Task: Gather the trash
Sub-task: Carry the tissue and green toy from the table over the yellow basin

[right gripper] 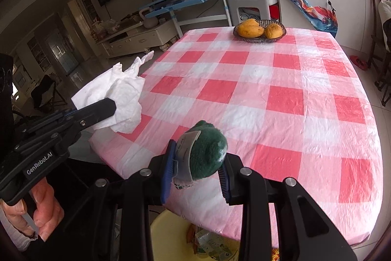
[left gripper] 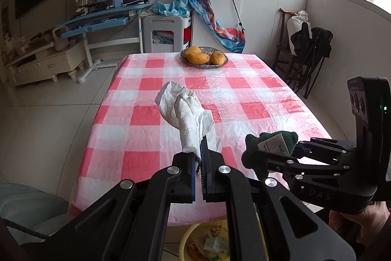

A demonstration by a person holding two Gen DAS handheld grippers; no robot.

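My left gripper point(left gripper: 199, 153) is shut on a crumpled white paper towel point(left gripper: 188, 114), which stands up from its jaws above the near end of the table. In the right wrist view that gripper point(right gripper: 111, 107) and the towel point(right gripper: 122, 87) hang just off the table's left edge. My right gripper point(right gripper: 198, 154) is shut on a dark green fuzzy wad with a white label point(right gripper: 207, 153), over the table's near edge. Seen from the left wrist, the right gripper point(left gripper: 259, 153) and the green wad point(left gripper: 251, 146) are close beside my left gripper. A hand holds each tool.
The table wears a pink and white checked cloth point(left gripper: 220, 94). A basket of mangoes point(left gripper: 204, 56) stands at its far end. A yellow bin holding wrappers point(right gripper: 166, 224) sits on the floor under the near edge. Folded chairs point(left gripper: 305, 60) stand right; a blue desk point(left gripper: 105, 16) is behind.
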